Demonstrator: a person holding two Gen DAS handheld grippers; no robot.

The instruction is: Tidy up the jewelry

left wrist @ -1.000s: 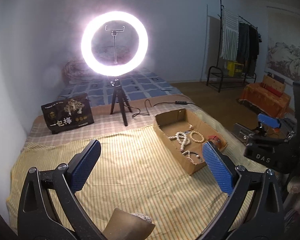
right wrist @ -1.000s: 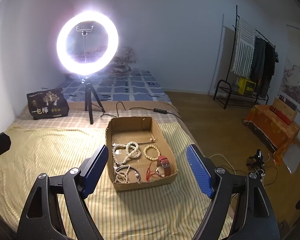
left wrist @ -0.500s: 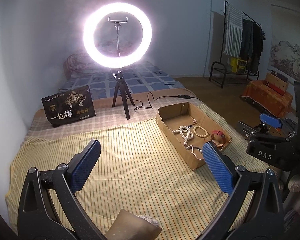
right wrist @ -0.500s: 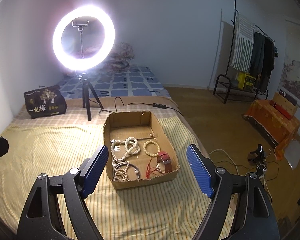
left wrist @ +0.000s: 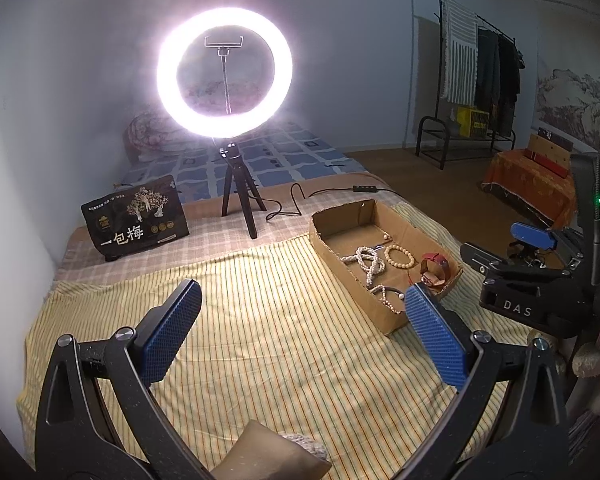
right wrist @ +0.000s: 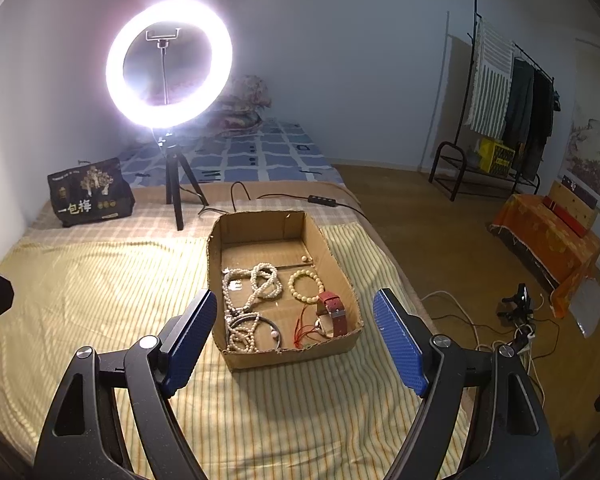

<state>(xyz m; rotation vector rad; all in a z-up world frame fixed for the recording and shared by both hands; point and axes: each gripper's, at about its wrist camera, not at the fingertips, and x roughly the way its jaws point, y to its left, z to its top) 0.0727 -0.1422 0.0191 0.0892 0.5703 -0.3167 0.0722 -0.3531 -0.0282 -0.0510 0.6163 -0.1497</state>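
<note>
Both grippers stand wide with nothing between the fingers. The right gripper [right wrist: 292,340] hangs over the near end of the box [right wrist: 342,272] on the striped bedspread [right wrist: 100,280]; the left gripper [left wrist: 300,328] hangs just left of it. Inside lie pearl strands [right wrist: 260,280], a bead bracelet [right wrist: 306,286], a bangle [right wrist: 260,326] and a red watch [right wrist: 332,310].

Yellow striped bedspread [right wrist: 100,280]; brown cardboard box [right wrist: 260,232] on it holds white pearl necklace [right wrist: 256,280], cream bead bracelet [right wrist: 306,286], red watch strap [right wrist: 334,312]; blue gripper pads [right wrist: 188,336].
</note>
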